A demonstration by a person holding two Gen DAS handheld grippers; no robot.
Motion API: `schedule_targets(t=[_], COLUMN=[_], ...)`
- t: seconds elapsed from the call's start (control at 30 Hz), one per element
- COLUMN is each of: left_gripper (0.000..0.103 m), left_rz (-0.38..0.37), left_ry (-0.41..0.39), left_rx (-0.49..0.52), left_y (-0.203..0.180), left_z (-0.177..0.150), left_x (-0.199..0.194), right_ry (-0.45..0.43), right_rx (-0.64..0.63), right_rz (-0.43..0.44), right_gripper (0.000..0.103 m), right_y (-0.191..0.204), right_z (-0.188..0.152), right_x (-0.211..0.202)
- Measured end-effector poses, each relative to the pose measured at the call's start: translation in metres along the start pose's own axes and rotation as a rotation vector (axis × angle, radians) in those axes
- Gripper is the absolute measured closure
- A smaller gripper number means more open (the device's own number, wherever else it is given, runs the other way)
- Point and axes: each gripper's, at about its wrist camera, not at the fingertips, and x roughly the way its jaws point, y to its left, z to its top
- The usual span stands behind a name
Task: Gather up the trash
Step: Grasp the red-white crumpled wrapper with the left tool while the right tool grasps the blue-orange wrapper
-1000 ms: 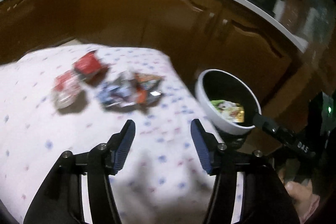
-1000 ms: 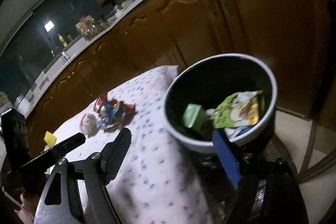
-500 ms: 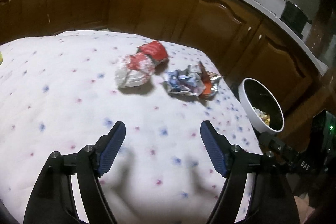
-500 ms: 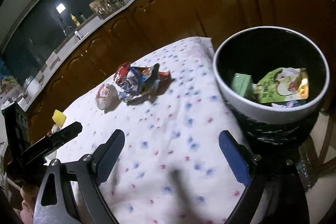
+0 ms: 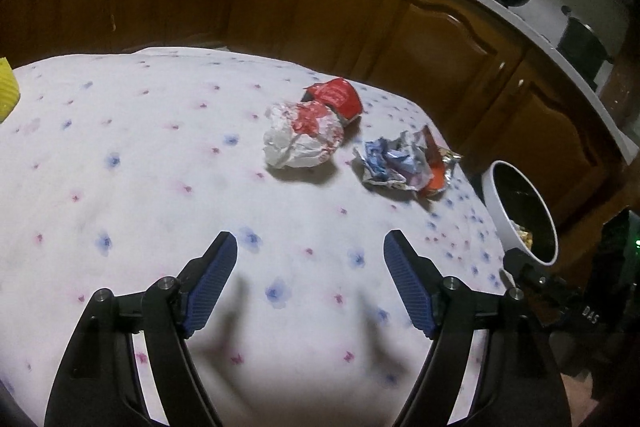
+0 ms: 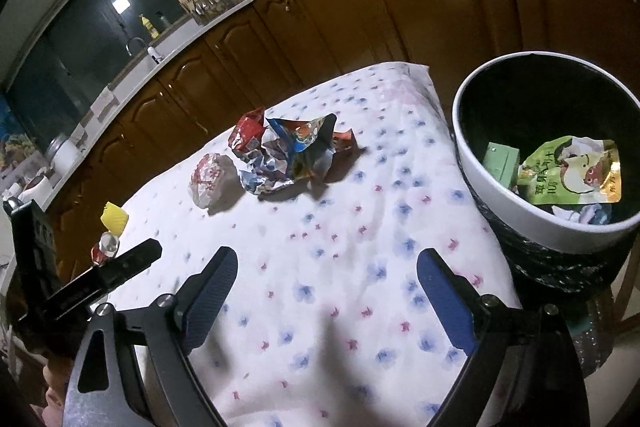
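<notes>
Both tongs are held above a white tablecloth (image 5: 160, 155) dotted with small blue and pink flowers. The left gripper (image 5: 310, 259) is seen with its blue-padded jaws spread wide and nothing between them; the right gripper (image 6: 326, 271) is likewise spread wide and empty. Well ahead of the left gripper, slightly to its right, a crumpled white-and-red paper wrapper (image 5: 304, 137) is found, touched from behind by a red foil packet (image 5: 338, 97), and a crumpled silver-and-blue foil wrapper (image 5: 400, 165) lies just beside them to the right. A white-rimmed round bin with a black inside (image 6: 532, 227), holding a green snack pouch (image 6: 572, 173), is seen just ahead and right of the right gripper.
</notes>
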Motion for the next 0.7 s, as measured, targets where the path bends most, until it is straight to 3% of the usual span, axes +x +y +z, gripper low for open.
schedule_targets(t=[0.47, 0.7], left_gripper=[0.025, 0.025], left_rz=[-0.001, 0.003], left_ry=[-0.026, -0.027], left_rx=[0.041, 0.026], left_y=[-0.002, 0.002], left_z=[0.045, 0.064], left_x=[0.030, 0.051], right_ry=[-0.061, -0.021], right_rx=[-0.013, 0.050], right_rz=[0.024, 0.027], right_gripper=[0.012, 0.045], right_y=[0.006, -0.004], right_z=[0.048, 0.073], right_x=[0.019, 0.057])
